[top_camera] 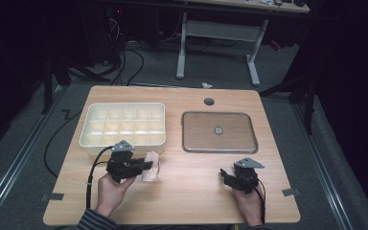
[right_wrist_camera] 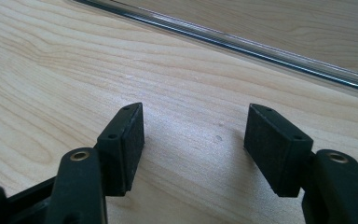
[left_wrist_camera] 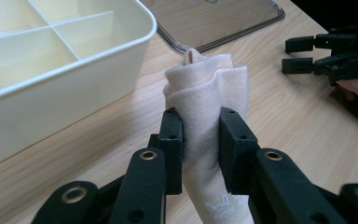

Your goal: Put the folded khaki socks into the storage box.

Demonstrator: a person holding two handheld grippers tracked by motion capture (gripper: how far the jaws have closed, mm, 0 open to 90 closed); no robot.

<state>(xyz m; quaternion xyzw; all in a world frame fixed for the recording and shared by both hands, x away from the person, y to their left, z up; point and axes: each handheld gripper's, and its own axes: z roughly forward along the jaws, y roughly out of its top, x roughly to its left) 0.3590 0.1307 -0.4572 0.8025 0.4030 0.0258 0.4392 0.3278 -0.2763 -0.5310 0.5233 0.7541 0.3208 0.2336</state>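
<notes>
2 grippers work over a wooden bench [top_camera: 182,201], which carries a white divided organizer bin [top_camera: 122,123] at the left rear and a clear flat lid [top_camera: 219,132] to its right. The bin's compartments look empty in the high view and in the left gripper view.

The left gripper [left_wrist_camera: 200,140] has its jaws closed on a rolled, pale peach sock [left_wrist_camera: 209,98], pinching it about midway along its length; the bunched end stands up past the jaw tips and the printed end trails back between the arms. In the high view the sock [top_camera: 152,167] sits just in front of the bin's near right corner, close to its wall but apart from it. The right gripper [right_wrist_camera: 196,135] rests low over bare bench near the lid's front edge, jaws wide apart with nothing between them.

Likely risks, largest first: the roll is soft and held only at its waist, so it could loosen and unfurl if swung quickly toward the bin, leaving it too long for 1 compartment. The bin's rim stands close, so a low approach might snag the trailing end or nudge the bin. A lesser risk is the sock slipping through the pads, since fabric compresses under the grip.
</notes>
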